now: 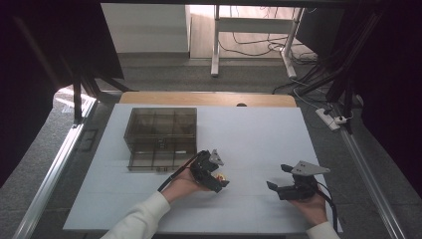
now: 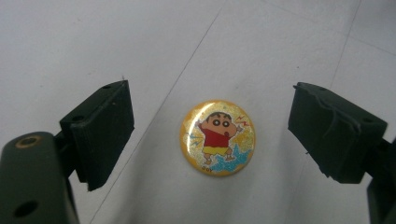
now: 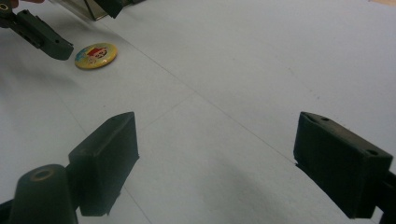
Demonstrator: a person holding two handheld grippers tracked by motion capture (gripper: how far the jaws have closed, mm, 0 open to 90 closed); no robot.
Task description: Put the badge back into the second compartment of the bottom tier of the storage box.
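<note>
Beyond the far edge of the surface point(image 1: 259, 129) the room shows grey carpet, the white legs of another desk and a tangle of cables, with dark frame posts at both sides. The surface itself is a broad white sheet, smooth and faintly creased, over a wooden top whose far strip shows bare.

On its far left part stands a smoky clear compartment box point(image 1: 161, 137), divided into cells; whether its lid is shut is hard to tell from above.

The right hand-held gripper point(image 1: 282, 179) is held low at the near right, jaws spread wide with nothing between them. The left hand-held gripper point(image 1: 220, 175) sits near the middle, just right of the box's near corner, jaws likewise spread apart, one on either side of the badge without touching it.

The badge point(image 2: 218, 137) is a small round yellow pin with a cartoon boy in a red shirt, lying flat and face up on the white sheet. It looks light, rigid and glossy, with a domed face and a thin rim, so it would probably slide or skate under a pinch. The best hold is likely across its rim, jaws lowered right to the sheet.
</note>
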